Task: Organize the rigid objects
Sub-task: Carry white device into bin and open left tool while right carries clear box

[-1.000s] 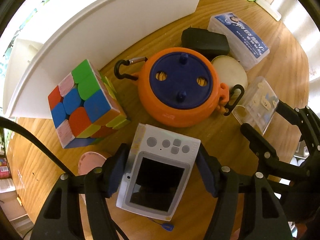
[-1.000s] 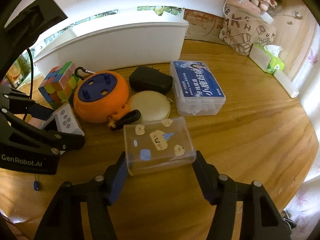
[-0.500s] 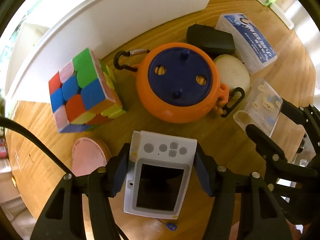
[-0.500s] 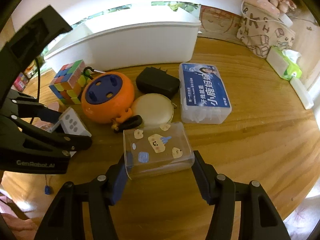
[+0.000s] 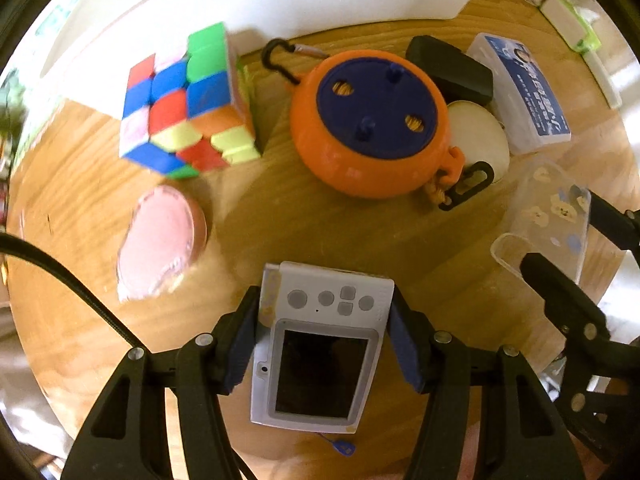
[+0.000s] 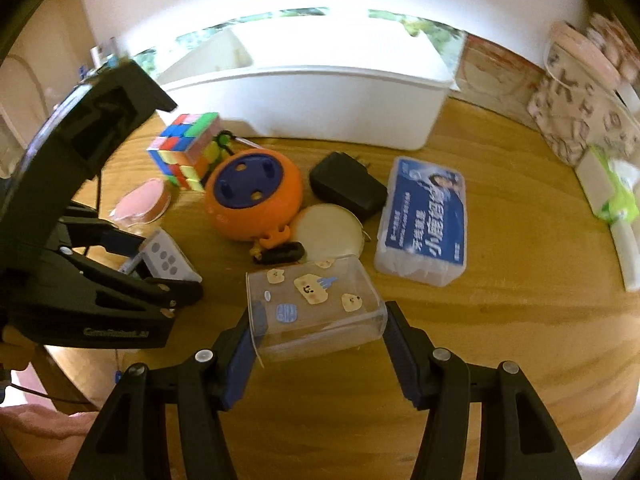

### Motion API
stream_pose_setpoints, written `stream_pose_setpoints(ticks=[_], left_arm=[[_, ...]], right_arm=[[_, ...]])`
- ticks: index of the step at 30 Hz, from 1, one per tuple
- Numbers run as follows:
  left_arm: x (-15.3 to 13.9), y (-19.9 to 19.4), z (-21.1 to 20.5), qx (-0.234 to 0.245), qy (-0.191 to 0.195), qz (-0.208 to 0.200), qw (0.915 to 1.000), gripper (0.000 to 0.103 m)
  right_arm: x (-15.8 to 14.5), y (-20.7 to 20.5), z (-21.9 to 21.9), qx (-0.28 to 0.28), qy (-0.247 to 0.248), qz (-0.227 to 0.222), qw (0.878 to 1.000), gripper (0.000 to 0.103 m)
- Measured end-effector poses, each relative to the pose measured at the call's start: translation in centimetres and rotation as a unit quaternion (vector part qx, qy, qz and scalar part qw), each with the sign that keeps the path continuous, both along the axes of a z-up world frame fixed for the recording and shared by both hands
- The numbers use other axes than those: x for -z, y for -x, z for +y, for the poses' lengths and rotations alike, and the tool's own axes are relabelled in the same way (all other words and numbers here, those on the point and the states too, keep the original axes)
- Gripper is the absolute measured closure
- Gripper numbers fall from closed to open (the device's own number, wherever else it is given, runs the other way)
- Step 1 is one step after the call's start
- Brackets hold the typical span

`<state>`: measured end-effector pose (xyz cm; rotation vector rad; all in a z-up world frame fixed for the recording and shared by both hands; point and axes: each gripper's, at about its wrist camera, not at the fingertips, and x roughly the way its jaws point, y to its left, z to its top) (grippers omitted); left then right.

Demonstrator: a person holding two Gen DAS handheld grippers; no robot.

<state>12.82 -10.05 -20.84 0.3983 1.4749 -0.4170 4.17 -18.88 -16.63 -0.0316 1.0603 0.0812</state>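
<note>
A white handheld device with a dark screen (image 5: 320, 344) sits between the blue pads of my left gripper (image 5: 324, 312), which points down at the wooden table (image 5: 320, 232) and is shut on the device's sides. The right wrist view shows this device (image 6: 164, 258) at the left. My right gripper (image 6: 322, 316) is shut on a clear plastic box with cartoon stickers (image 6: 316, 292), its pads on the two short ends. The same clear box (image 5: 556, 216) appears at the right edge of the left wrist view.
Beyond the grippers lie a colour cube (image 5: 184, 100), an orange reel with a blue lid (image 5: 372, 120), a pink round case (image 5: 164, 240), a black adapter (image 6: 344, 188), a cream disc (image 6: 328, 228) and a blue-labelled box (image 6: 424, 216). A white bin (image 6: 320, 96) stands behind them.
The left pads have closed in onto the device's sides and that gripper has rolled, bringing the pink case into view. The right gripper has risen a little with the clear box.
</note>
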Motion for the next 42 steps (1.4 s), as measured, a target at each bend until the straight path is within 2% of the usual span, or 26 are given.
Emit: stream_pose_setpoints(ticks=[7, 13, 22, 30, 37, 42], left_arm=[[0.0, 2.1, 1.6, -0.036, 0.007, 0.003, 0.9993, 0.04], [-1.1, 4.3, 3.7, -0.05, 0.008, -0.012, 0.9986, 0.04], [-4.9, 7.0, 5.6, -0.04, 0.002, -0.045, 0.9982, 0.041], [-9.0, 7.5, 6.6, -0.017, 0.008, -0.083, 0.9963, 0.041], [-13.0, 7.1, 6.9, -0.004, 0.021, -0.132, 0.9911, 0.041], [-15.8, 3.1, 5.3, 0.01, 0.026, -0.168, 0.9853, 0.041]], right_arm=[[-2.0, -0.3, 0.6, -0.066, 0.015, -0.011, 0.998, 0.043], [-4.0, -0.5, 1.0, -0.108, 0.023, -0.024, 0.994, 0.043], [-7.2, -2.1, 0.9, -0.153, 0.021, -0.047, 0.987, 0.043], [-9.6, -4.1, 0.4, -0.164, 0.026, -0.069, 0.984, 0.043], [-11.3, -6.3, -0.8, -0.156, 0.034, -0.089, 0.983, 0.043], [-12.2, -8.0, -1.4, -0.145, 0.04, -0.101, 0.983, 0.043]])
